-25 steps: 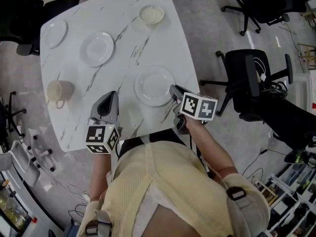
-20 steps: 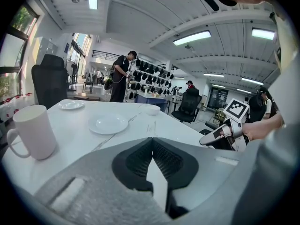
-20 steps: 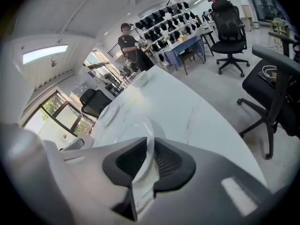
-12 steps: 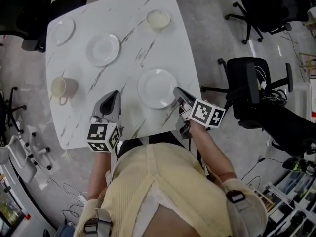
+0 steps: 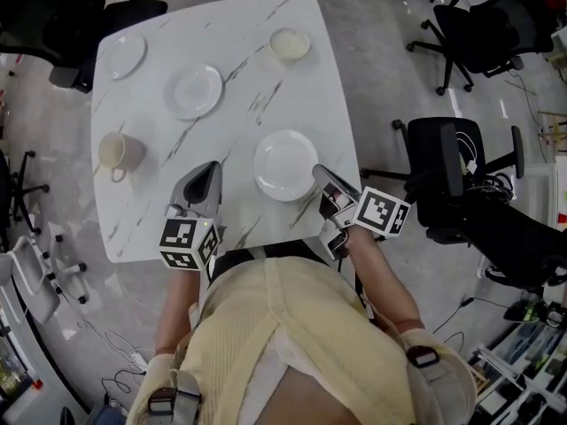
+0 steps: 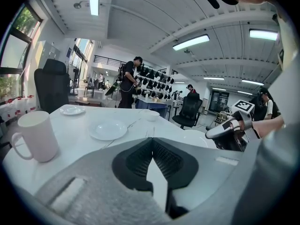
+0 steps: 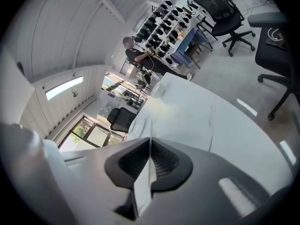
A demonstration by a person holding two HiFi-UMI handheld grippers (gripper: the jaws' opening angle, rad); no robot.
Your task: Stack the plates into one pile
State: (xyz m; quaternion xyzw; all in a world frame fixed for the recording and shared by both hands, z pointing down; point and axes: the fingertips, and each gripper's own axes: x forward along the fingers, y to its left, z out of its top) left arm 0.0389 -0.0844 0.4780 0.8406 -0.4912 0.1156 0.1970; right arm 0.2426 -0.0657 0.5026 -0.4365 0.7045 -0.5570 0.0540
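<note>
Three white plates lie apart on the marble table [image 5: 328, 87]. The near plate [image 5: 283, 164] is close to me, a second plate [image 5: 197, 92] lies mid-table and a small plate [image 5: 125, 56] sits at the far left. My right gripper [image 5: 319, 174] [image 7: 150, 142] sits on the near plate's right rim. Its jaws have just been closing, and a thin white strip shows between the pads. My left gripper [image 5: 211, 169] [image 6: 153, 147] hovers left of that plate, shut and holding nothing. The left gripper view shows the second plate [image 6: 108, 129] and the right gripper [image 6: 221, 131].
A cream mug [image 5: 115, 150] [image 6: 36, 136] stands near the table's left edge and a small bowl [image 5: 290, 43] at the far right. Black office chairs [image 5: 456, 180] stand on the floor to the right. Other people stand far off by shelves [image 6: 127, 83].
The right gripper has rolled, and its marker cube has shifted right and toward me while its tips stay at the near plate's rim. The left gripper has kept still.
</note>
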